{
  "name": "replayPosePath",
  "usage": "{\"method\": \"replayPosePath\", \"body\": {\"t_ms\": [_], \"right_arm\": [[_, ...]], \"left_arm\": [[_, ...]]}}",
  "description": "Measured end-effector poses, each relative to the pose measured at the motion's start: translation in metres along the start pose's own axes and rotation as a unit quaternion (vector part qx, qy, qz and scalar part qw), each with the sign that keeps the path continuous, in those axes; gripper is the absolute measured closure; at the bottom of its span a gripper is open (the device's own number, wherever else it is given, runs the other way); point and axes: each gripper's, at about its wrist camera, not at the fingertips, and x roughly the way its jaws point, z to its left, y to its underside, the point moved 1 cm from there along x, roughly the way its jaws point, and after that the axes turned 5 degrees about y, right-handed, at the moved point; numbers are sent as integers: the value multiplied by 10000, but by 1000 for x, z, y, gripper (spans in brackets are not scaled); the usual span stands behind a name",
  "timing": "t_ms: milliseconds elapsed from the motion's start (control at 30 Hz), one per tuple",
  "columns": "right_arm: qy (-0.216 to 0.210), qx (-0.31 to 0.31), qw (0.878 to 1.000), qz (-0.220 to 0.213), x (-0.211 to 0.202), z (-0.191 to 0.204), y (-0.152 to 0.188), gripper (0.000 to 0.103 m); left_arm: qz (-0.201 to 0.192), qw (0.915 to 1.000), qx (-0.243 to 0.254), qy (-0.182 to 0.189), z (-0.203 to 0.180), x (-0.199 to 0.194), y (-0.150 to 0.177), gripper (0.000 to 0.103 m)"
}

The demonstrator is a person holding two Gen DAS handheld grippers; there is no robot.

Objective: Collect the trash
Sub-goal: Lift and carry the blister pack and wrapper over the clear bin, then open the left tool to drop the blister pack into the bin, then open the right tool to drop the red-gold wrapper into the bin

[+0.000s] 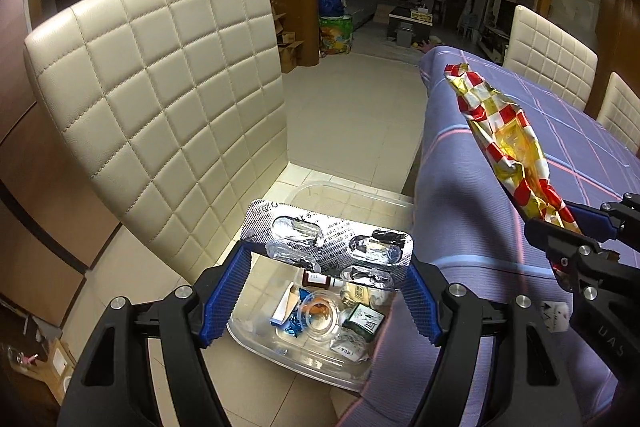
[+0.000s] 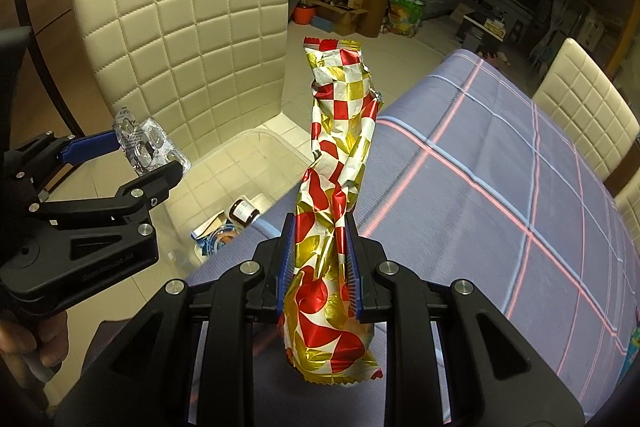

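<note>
Left wrist view first: far to the left stands a cream quilted chair (image 1: pixel 160 99), its back filling much of the scene, and just right of its seat a clear plastic bin (image 1: pixel 304 355) sits on the pale tiled floor (image 1: pixel 352 115), holding a litter of small things, among them a brown bottle (image 1: pixel 316 279), a dark green packet (image 1: pixel 365 321) and some blue scraps. Above the bin, the left gripper (image 1: pixel 326 275) holds a silver blister pack (image 1: pixel 328 247) flat across its span, the blue pads pressing the pack's two ends with the jaws set wide. Right of that hangs the edge of a table under a purple checked cloth (image 1: pixel 472 195), and at the far right the right gripper (image 1: pixel 568 227) comes in from the side, pinching a crumpled red, white and gold wrapper (image 1: pixel 500 131) that sticks up over the cloth. In the right wrist view, the left gripper (image 2: pixel 154 157) shows at the left with the blister pack (image 2: pixel 148 147) between its fingers, a hand (image 2: pixel 36 339) on its handle below; the bin (image 2: pixel 240 203) lies beyond it beside the chair (image 2: pixel 188 39). In the middle the right gripper (image 2: pixel 320 267) is clamped narrow on the wrapper (image 2: pixel 340 147), which rises tall above the near edge of the cloth (image 2: pixel 500 195). More cream chairs (image 2: pixel 584 107) stand at the far right.
</note>
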Motion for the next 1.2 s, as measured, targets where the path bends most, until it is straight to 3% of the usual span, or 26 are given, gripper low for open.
{"method": "replayPosePath", "body": {"t_ms": [333,800,833,867,900,933,1000,1200], "right_arm": [[60,0,9998,171,21,7,-13,79],[-283,-360,9985,293,33,50,-27,76],[-304,-359,9984,319,35,52,-28,69],[-308,-337,9984,343,36,53,-29,47],[-304,-309,9985,335,36,53,-30,35],[-307,-259,9988,265,34,52,-31,16],[-202,-248,9995,28,27,52,-31,15],[-149,-300,9994,92,23,48,-24,16]], "left_arm": [[138,9984,-416,352,27,22,2,18],[148,9968,-757,-206,75,17,19,18],[158,9966,-781,-189,79,18,21,18],[171,9965,-804,-166,81,18,22,18],[178,9963,-826,-149,82,18,23,18],[187,9960,-860,-136,84,18,24,18],[195,9958,-887,-127,85,17,25,18],[226,9960,-862,-61,78,18,24,18]]}}
